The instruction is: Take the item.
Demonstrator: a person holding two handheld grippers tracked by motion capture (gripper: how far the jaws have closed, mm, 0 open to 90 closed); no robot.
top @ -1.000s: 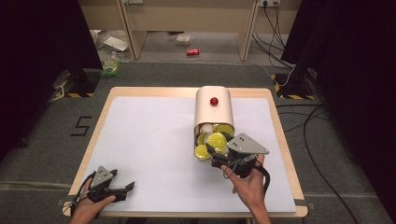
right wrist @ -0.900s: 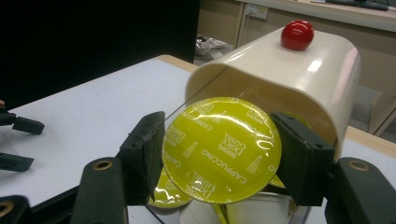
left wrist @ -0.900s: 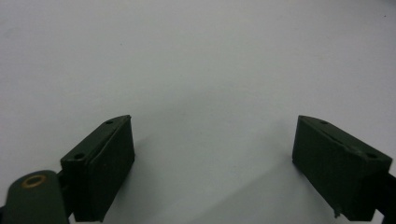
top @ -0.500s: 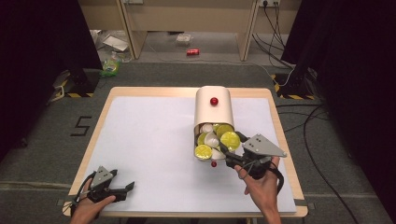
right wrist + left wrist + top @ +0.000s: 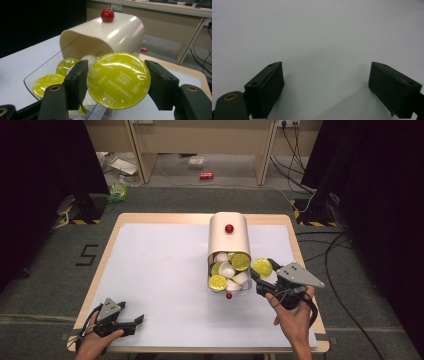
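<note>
Capsule (image 5: 119, 80): yellow foil lid facing the camera in the right gripper view, printed "Cappuccino"; clamped edge to edge between the two black jaws, lid upright.
Capsule in the high view (image 5: 262, 267): just right of the dispenser mouth, outside the clear drawer, above the surface, at the tip of the right tongs.
Right tongs (image 5: 259, 274): clenched on the capsule, one jaw on each side of its rim; pointing left and away toward the dispenser; held in the right hand (image 5: 295, 317) near the right edge of the surface.
Right tongs, own view (image 5: 117, 82): jaws rising from the bottom, capsule filling the gap between them, dispenser right behind.
Dispenser (image 5: 229, 236): cream, rounded body with a red knob on top, lying past the middle of the surface, mouth toward the person.
Drawer (image 5: 35, 75): clear, pulled out of the dispenser mouth, holding more yellow and white capsules; a small red knob at its front.
Left tongs (image 5: 131, 324): released, jaws wide apart with nothing between them; resting low at the near left corner, well apart from dispenser and capsule.
Left tongs, own view (image 5: 325, 85): both jaws over bare white surface.
Surface (image 5: 150, 270): white sheet with a wooden border.
</note>
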